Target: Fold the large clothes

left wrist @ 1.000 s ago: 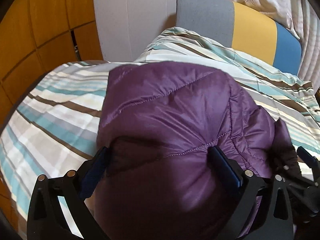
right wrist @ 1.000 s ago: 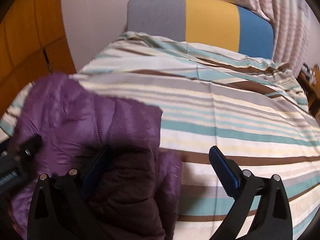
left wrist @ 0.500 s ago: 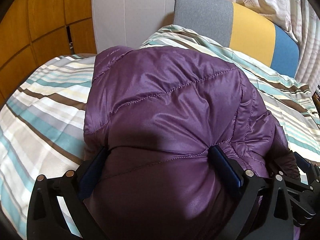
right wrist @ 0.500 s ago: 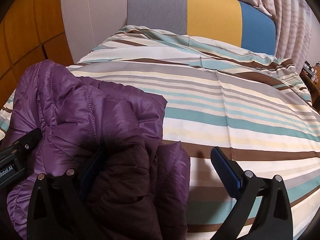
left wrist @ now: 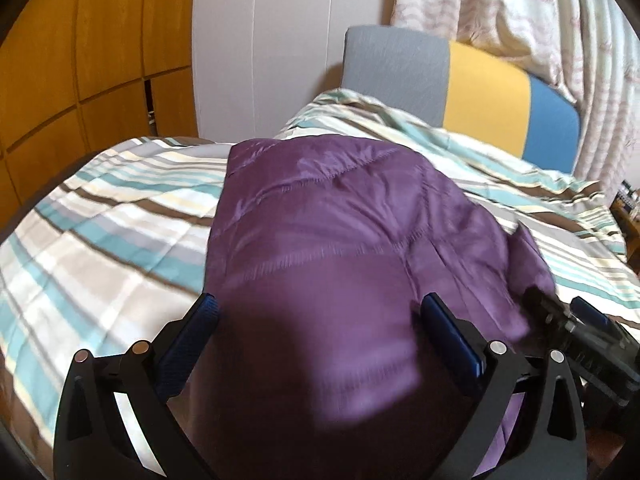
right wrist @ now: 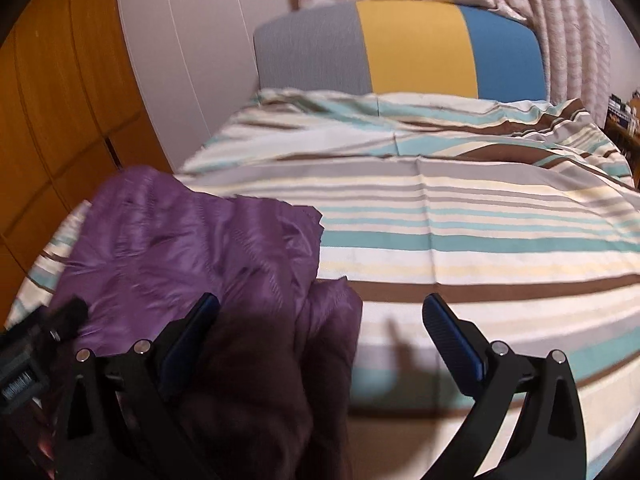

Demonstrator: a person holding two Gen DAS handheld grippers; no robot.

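Note:
A purple quilted puffer jacket (left wrist: 340,240) lies bunched on the striped bedspread (left wrist: 100,232). My left gripper (left wrist: 320,340) is open, with its blue pads either side of the jacket's near bulge. In the right wrist view the jacket (right wrist: 192,240) fills the lower left. My right gripper (right wrist: 320,340) is open, with the jacket's dark folded edge (right wrist: 280,360) between its jaws by the left pad. The other gripper shows at each view's edge, as the right gripper in the left wrist view (left wrist: 580,336) and the left gripper in the right wrist view (right wrist: 36,344).
The striped bedspread (right wrist: 480,232) stretches right of the jacket. A grey, yellow and blue headboard (right wrist: 412,52) stands at the far end. Wooden cabinet doors (left wrist: 80,60) and a white wall panel (left wrist: 260,40) are to the left, curtains (left wrist: 520,12) behind.
Both views have tilted up and pulled back a little. The jacket's raised fold has dropped lower and flatter on the bed. Both grippers stay open.

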